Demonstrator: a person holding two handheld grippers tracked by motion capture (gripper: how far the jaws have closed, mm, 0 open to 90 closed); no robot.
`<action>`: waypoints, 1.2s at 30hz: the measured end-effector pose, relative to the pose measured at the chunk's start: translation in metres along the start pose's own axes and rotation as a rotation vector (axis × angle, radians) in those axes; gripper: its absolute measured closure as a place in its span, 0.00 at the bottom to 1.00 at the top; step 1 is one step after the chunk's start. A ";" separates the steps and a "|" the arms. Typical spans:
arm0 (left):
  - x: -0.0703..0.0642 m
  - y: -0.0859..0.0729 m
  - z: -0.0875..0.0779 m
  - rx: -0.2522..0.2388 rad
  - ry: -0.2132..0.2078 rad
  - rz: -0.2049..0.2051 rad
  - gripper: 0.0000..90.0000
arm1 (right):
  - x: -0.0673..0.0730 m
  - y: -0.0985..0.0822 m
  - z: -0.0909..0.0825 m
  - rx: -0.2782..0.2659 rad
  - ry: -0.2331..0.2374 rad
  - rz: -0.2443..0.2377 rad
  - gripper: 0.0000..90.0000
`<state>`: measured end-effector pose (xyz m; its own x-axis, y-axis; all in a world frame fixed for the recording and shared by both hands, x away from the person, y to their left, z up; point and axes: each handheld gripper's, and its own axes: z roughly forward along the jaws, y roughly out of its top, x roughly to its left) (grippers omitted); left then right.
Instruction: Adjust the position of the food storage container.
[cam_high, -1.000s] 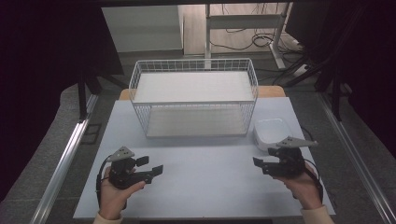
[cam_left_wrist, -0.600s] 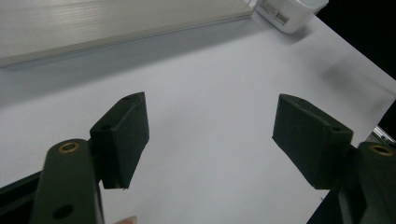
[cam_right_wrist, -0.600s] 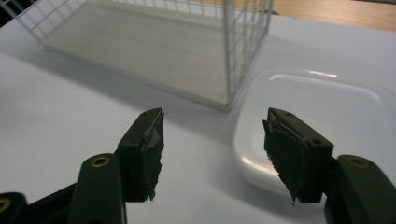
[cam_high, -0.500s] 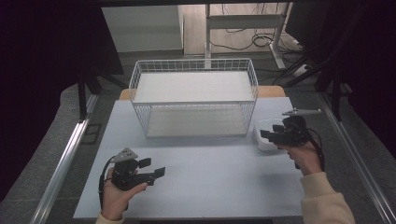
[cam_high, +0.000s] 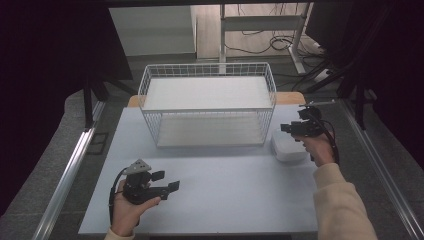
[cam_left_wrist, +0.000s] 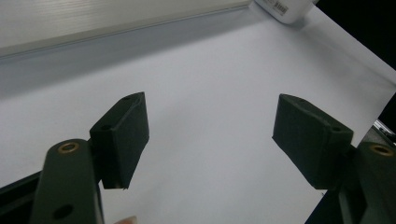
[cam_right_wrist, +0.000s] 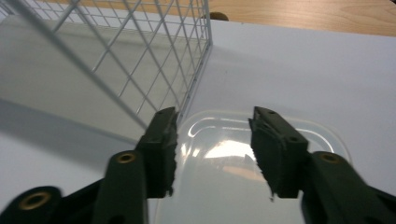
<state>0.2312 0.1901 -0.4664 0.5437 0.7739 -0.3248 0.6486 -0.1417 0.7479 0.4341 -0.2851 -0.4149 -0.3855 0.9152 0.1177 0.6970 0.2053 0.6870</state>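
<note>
A white container with a clear lid (cam_high: 289, 147) sits on the white table, right of a white wire basket (cam_high: 207, 105). My right gripper (cam_high: 287, 128) hovers over the container's far edge, close to the basket's right end. In the right gripper view the right gripper (cam_right_wrist: 212, 140) has its jaws half apart above the lid (cam_right_wrist: 219, 163); they have just been closing, with nothing between them. My left gripper (cam_high: 166, 181) rests in a hand near the front left, open. The left gripper (cam_left_wrist: 210, 135) has only bare table between its jaws.
The basket (cam_right_wrist: 140, 56) has a white liner and stands at the table's back middle. A wooden strip (cam_right_wrist: 303, 11) runs behind the white tabletop (cam_high: 230, 195). The container's corner (cam_left_wrist: 286, 8) shows far off in the left gripper view. Metal rails flank the table.
My right gripper moved from the front right of the table back toward the basket, ending over the container, and its jaws narrowed. The left gripper stayed put.
</note>
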 end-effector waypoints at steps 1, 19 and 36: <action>0.000 0.000 0.001 0.002 -0.002 -0.002 0.29 | -0.001 0.002 0.001 0.003 0.002 0.004 0.62; 0.004 -0.002 0.002 0.011 -0.005 -0.010 0.29 | -0.018 0.020 0.052 0.077 -0.038 -0.001 0.99; 0.004 -0.003 0.003 0.013 0.011 -0.012 0.29 | -0.015 0.008 0.043 0.159 -0.045 -0.011 0.99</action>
<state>0.2326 0.1924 -0.4718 0.5303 0.7821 -0.3273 0.6617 -0.1406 0.7364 0.4715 -0.2820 -0.4425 -0.3684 0.9266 0.0758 0.7810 0.2642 0.5658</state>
